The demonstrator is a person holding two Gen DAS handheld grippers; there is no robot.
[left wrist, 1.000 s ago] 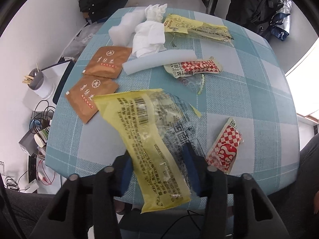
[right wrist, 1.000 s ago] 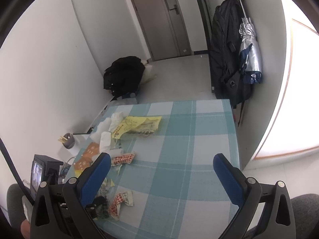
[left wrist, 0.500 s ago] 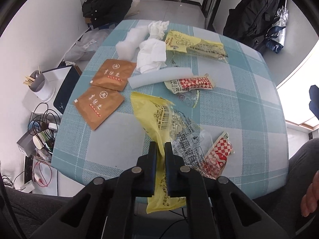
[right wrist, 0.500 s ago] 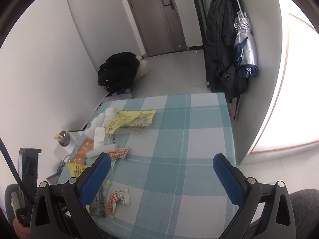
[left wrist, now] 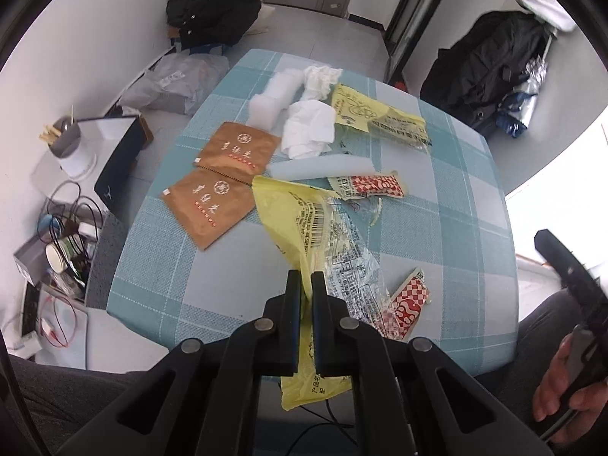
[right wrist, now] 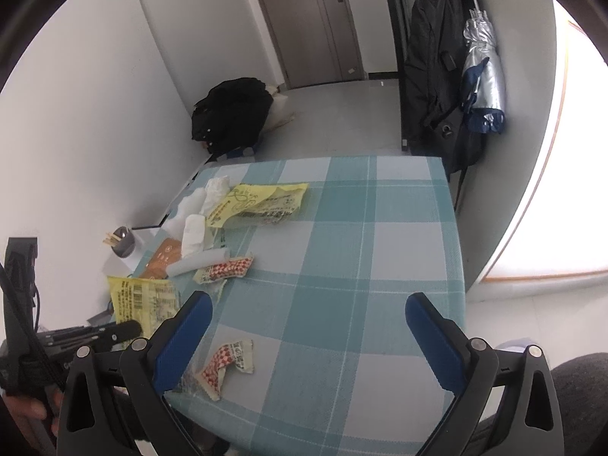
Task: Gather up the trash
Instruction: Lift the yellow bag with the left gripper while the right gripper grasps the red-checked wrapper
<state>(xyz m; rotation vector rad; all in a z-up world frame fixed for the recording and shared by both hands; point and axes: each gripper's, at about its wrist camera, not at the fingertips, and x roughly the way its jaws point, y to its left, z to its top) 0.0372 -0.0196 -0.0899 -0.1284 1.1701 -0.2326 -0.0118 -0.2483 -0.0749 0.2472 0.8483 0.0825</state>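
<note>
Checked teal cloth is covering the table (right wrist: pixel 399 250) mid-frame | my left gripper (left wrist: pixel 306 285) is pinching the yellow wrapper (left wrist: pixel 292 220) at lower centre, jaws having just closed on it | my right gripper (right wrist: pixel 307 315) is hanging wide, empty | grey door (right wrist: pixel 304 19) is showing top centre.

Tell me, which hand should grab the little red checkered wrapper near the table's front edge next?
Probably right: the right hand-held gripper is open and empty above that wrapper; the left hand-held gripper is shut on the yellow wrapper.
</note>
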